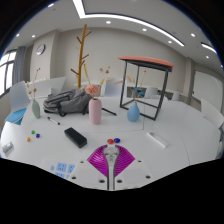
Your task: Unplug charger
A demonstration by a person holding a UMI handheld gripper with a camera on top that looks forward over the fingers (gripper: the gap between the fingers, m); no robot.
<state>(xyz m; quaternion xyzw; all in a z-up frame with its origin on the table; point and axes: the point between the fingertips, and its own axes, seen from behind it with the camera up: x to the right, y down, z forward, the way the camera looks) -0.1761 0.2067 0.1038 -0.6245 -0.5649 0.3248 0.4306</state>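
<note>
Nearest to us, the gripper [111, 163] shows its two magenta pads [102, 160] drawn close together, and between them sits a small pale thing with a reddish spot, the charger [111, 152] as best we can judge. It is too small for us to say whether both pads press on it, so we cannot tell if the fingers are clamped or merely standing about it. Its lower part is hidden by the fingers; what shows seems to run away from us along the fingers, but we cannot be sure of its long axis.

The gripper stands over a white table [150, 125]. Just left of the fingers lies a small patterned card or packet [63, 168], hard to make out. A little farther and to the left lies a black flat device [76, 136], angled across the table. To the right lies a white flat object [157, 140].

Beyond these stand a pink bottle [96, 111] and a blue vase [133, 113], well apart from the fingers. Behind the pink bottle rests a grey bag [64, 101], and a wooden coat stand [84, 50] rises behind it. A dark-framed side table with a reddish top [146, 62] stands far right. The stretch of table between the fingers and the bottles lies bare.
</note>
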